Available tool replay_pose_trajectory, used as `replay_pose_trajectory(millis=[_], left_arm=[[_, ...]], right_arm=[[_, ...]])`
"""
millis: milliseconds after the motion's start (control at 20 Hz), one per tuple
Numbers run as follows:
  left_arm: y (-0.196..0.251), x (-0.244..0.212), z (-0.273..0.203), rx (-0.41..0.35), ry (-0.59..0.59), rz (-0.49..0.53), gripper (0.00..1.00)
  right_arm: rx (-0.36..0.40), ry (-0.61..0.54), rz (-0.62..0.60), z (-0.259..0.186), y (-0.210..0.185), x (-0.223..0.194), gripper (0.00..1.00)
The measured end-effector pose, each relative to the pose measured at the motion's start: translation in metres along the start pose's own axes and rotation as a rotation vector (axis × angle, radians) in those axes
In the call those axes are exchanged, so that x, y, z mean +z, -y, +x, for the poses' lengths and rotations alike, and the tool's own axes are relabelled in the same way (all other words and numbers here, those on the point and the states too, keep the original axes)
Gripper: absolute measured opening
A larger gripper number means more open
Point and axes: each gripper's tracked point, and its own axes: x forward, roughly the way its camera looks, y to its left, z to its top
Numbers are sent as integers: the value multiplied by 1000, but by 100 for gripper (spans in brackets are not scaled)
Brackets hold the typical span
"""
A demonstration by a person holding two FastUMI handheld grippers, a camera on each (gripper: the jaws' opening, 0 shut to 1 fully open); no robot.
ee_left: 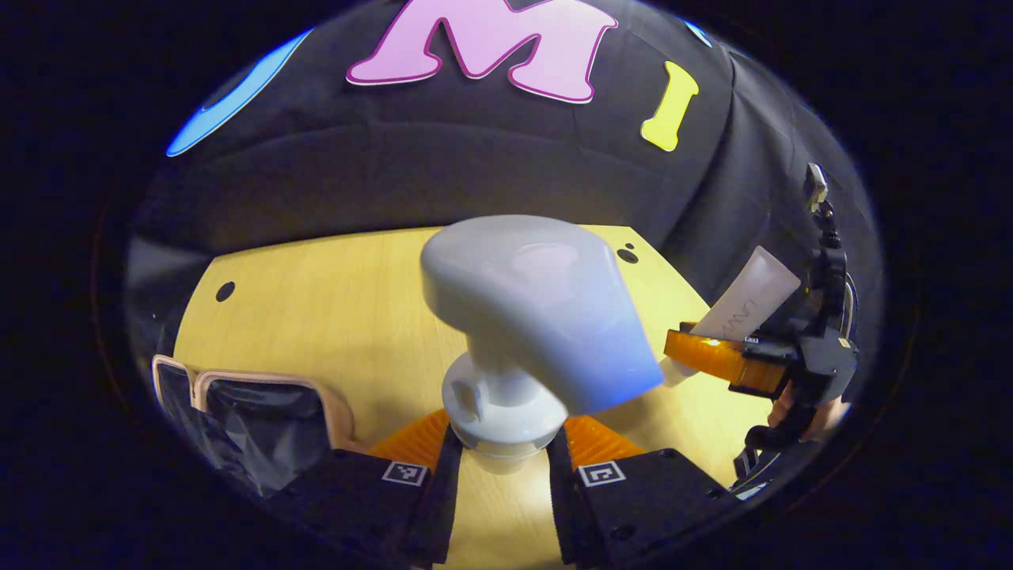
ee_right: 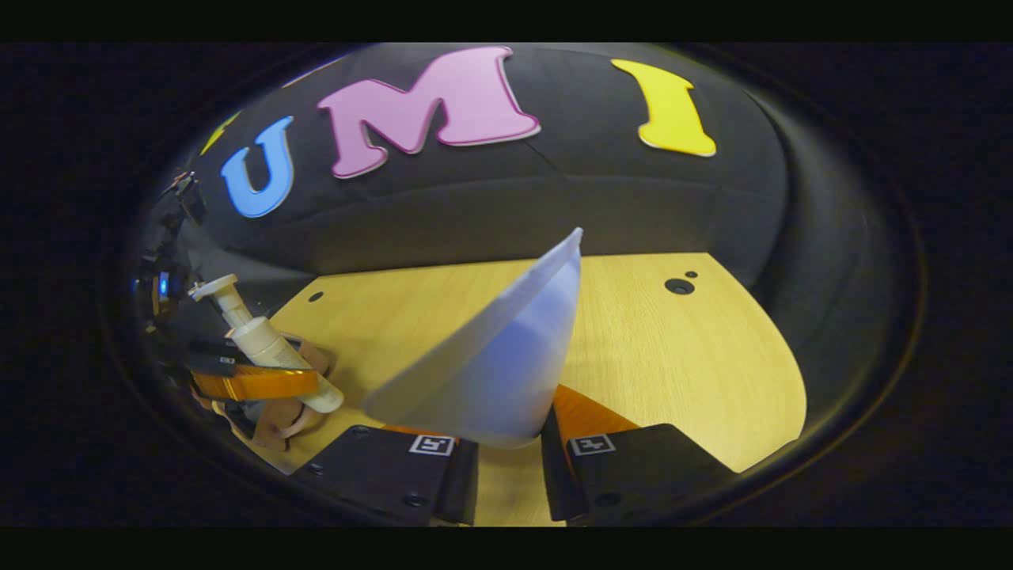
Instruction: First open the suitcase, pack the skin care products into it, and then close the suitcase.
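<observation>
Holding one skin care product in each gripper above the bench (ee_left: 332, 309)

Your left gripper (ee_left: 500, 443) is clamped on the neck of the pump bottle (ee_left: 538, 317); your right gripper (ee_right: 506, 443) pinches the white tube (ee_right: 498, 356), tilted upward. The open suitcase (ee_left: 261, 419) lies at the bench's near left edge, its dark lining showing

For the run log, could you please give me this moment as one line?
left gripper: shut on pump bottle | right gripper: shut on tube | both held above table | suitcase: open
</observation>
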Motion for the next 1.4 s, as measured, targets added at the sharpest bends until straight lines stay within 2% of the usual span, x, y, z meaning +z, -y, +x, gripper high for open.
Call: replay_pose_trajectory(millis=[100,150,200,300,400,450,500,550,600,700,750,800,850,900,950,1000,1050,1250,1400], left_arm=[[-28,-16,-39,16,-59,8,51],[-44,-23,-55,21,-82,6,55],[-61,-30,-67,33,-119,-2,54],[-100,-59,-82,89,-239,-21,54],[-140,-90,-86,134,-354,-47,55],[-154,-103,-86,150,-411,-67,55],[-165,-115,-84,160,-455,-85,55],[-171,-131,-82,170,-497,-83,55],[-175,-145,-79,181,-528,-68,55],[-172,-176,-69,194,-600,-49,51],[-172,-187,-67,199,-631,-68,55],[-175,-194,-64,209,-648,-107,55],[-183,-197,-61,220,-662,-136,55],[-190,-200,-59,234,-669,-150,55],[-200,-207,-55,245,-678,-150,56],[-207,-211,-51,255,-680,-147,52],[-211,-213,-50,265,-677,-150,58],[-205,-215,-53,233,-634,-191,58],[-208,-193,-64,254,-544,-155,69]], right_arm=[[26,14,0,-32,-27,0,32],[39,25,15,-45,-41,0,38],[49,36,22,-58,-55,1,31],[56,53,29,-76,-79,-2,31],[63,50,41,-88,-102,-10,44],[65,47,46,-92,-110,-13,31],[70,47,49,-97,-119,-13,38],[73,53,55,-103,-127,-13,38],[78,61,58,-109,-134,-11,31],[80,79,43,-122,-144,-9,31],[73,86,31,-128,-145,-8,38],[62,90,22,-134,-146,-9,31],[45,94,13,-140,-145,-9,31],[34,97,3,-146,-145,-10,37],[26,103,-6,-151,-145,-10,38],[19,105,-16,-156,-145,-11,38],[10,101,-25,-159,-144,-13,38],[-13,72,-48,-159,-149,-23,38],[27,45,-50,-151,-174,-26,38]])
